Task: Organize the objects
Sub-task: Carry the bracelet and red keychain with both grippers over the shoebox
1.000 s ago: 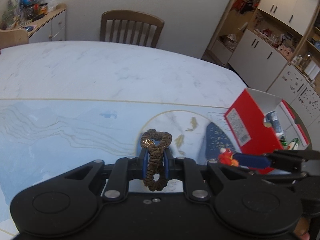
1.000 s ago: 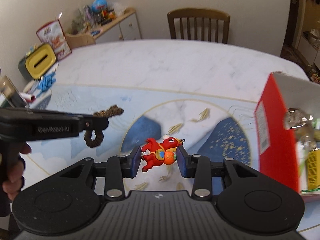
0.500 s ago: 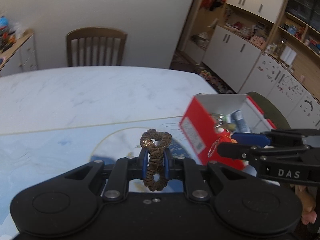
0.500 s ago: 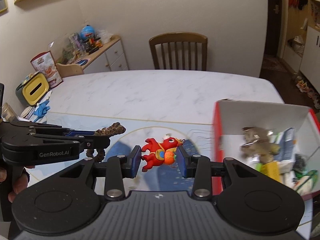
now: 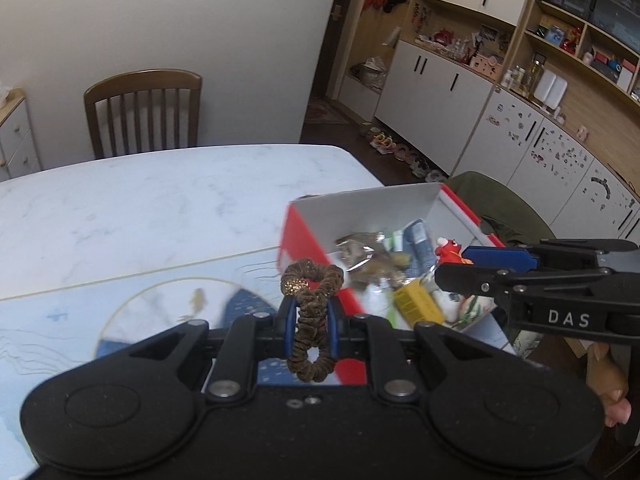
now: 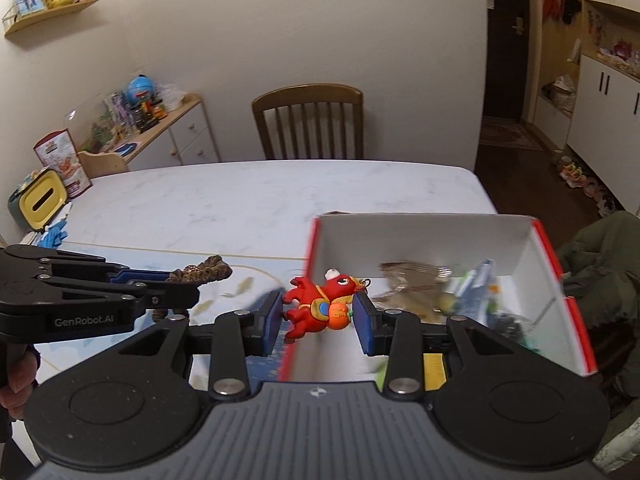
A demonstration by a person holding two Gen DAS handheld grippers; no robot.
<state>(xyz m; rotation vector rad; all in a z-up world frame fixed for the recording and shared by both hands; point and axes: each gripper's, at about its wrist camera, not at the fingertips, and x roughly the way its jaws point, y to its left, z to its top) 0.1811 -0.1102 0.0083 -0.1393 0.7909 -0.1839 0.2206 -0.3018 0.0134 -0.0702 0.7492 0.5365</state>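
A: Status? The right hand-held gripper (image 6: 316, 316) is clamped on the red toy figure (image 6: 320, 306), held above the near-left corner of the red box (image 6: 544, 240); the left hand-held gripper (image 5: 311, 320) pinches the brown hair tie (image 5: 311, 312), just left of the box.

B: Procedure, as judged: carry each item fully over the box interior before release; lower it near the contents; avoid the box wall on the worktop (image 6: 240, 196).

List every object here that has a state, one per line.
Left gripper: shut on the brown scrunchie, held in the air.
Right gripper: shut on the red toy figure, held at the box's near edge.
Red box: open, items inside.
Wooden chair: upright behind the table.
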